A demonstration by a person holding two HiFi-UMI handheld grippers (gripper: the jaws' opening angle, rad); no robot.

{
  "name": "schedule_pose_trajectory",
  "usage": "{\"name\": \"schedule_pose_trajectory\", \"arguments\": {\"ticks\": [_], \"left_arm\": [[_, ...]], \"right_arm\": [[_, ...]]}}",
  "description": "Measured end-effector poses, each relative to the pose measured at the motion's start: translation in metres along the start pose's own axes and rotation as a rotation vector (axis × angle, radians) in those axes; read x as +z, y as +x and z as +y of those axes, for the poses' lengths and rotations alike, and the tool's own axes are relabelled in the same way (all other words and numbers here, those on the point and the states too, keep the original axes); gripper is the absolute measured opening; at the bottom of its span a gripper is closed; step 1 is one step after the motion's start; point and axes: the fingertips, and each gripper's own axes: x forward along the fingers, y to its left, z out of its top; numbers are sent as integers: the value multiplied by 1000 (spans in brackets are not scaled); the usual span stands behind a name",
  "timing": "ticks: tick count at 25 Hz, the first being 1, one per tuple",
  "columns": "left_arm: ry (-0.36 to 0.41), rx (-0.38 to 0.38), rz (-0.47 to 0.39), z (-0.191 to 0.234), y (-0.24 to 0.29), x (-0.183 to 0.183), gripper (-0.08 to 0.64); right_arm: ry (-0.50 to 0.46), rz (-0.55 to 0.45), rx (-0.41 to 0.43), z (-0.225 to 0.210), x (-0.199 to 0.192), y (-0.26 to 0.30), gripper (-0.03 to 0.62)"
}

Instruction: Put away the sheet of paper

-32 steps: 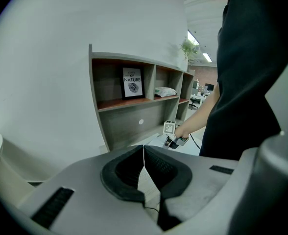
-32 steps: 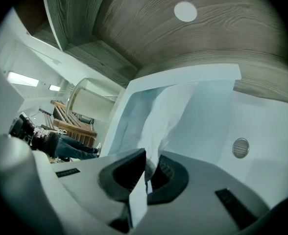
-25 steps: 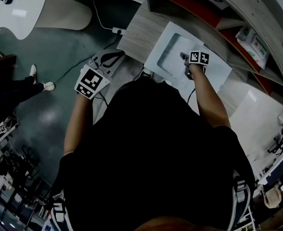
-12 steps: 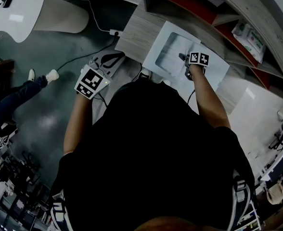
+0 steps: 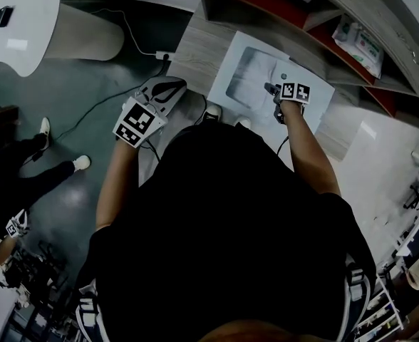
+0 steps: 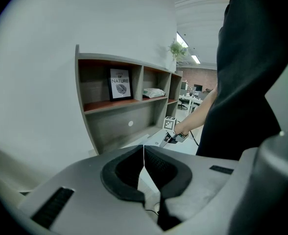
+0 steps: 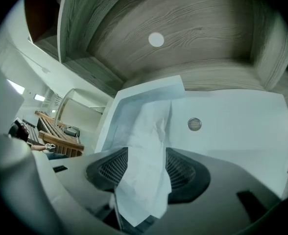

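The sheet of paper [image 7: 149, 146] is white and crumpled into a long strip. It lies on a white tray [image 7: 242, 126] on the wooden desk, under the shelves. My right gripper [image 7: 146, 170] points down at it; its jaws have just been opening and now stand apart, with the near end of the paper loose between the pads. In the head view the right gripper [image 5: 270, 90] hovers over the paper [image 5: 249, 73] on the tray [image 5: 313, 95]. My left gripper [image 5: 168, 87] hangs off the desk's left edge, jaws shut and empty [image 6: 144, 163].
A wooden shelf unit [image 5: 266, 6] with red-brown boards rises behind the tray; a framed picture [image 6: 120, 83] stands in it. A small round metal fitting [image 7: 194, 124] sits in the tray. A cable [image 5: 135, 34] crosses the floor. A white table [image 5: 21, 20] and another person's legs [image 5: 45, 169] are at the left.
The right gripper's jaws have opened off the paper, and the gripper has drawn back a little and risen. The left gripper has hardly moved. The other person's legs have shifted.
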Motion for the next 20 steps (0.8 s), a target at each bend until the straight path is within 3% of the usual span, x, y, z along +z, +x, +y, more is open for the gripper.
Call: {"name": "schedule_pose_trajectory", "arguments": {"ticks": [11, 20], "left_arm": [[58, -56, -36, -12, 8, 13, 23], [86, -93, -44, -19, 15, 15, 23]], "right_arm": [[-96, -125, 22, 18, -4, -51, 236], [-98, -195, 77, 41, -17, -85, 232]]}}
